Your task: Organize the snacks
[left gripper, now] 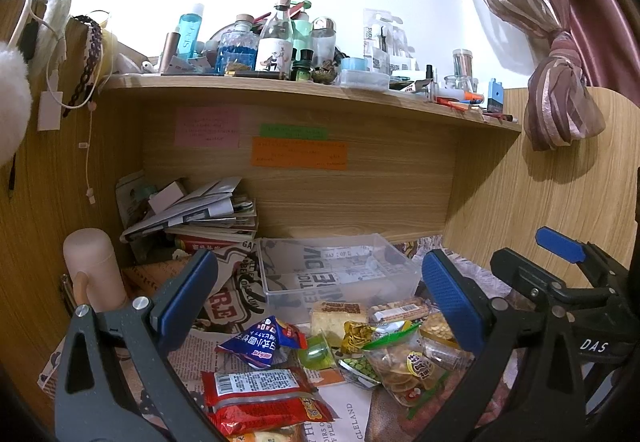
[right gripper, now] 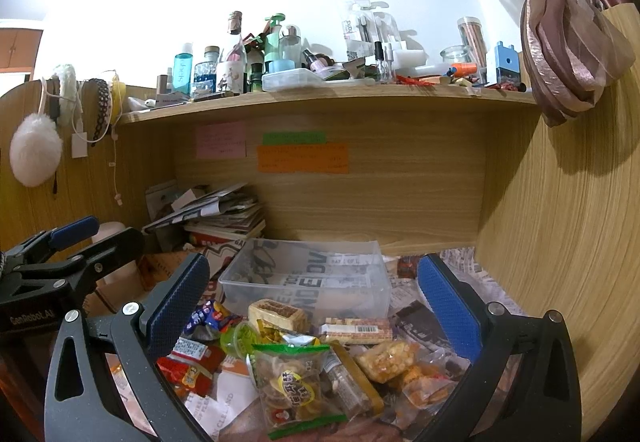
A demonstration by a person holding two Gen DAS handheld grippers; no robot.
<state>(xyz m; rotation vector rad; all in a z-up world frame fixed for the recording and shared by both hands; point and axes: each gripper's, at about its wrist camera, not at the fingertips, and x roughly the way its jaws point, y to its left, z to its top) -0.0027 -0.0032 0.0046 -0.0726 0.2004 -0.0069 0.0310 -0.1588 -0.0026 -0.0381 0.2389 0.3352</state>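
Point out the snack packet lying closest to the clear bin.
The pale square cracker packet with brown print; it lies right against the clear plastic bin, ahead of the other snacks.

The writing on the pink note [left gripper: 207, 127] and orange note [left gripper: 299, 153] is too blurred to read. The red snack packet [left gripper: 260, 398] runs off the lower edge. The right tongs [left gripper: 560, 262] are cut by the frame's right side, their tips hidden.

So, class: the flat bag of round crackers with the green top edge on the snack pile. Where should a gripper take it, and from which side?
Probably the green sealed strip of the cracker bag, approached from above with the right gripper, open over it. The bag lies flat on the pile, and that flat top seam looks thin enough to pinch without crushing the crackers.
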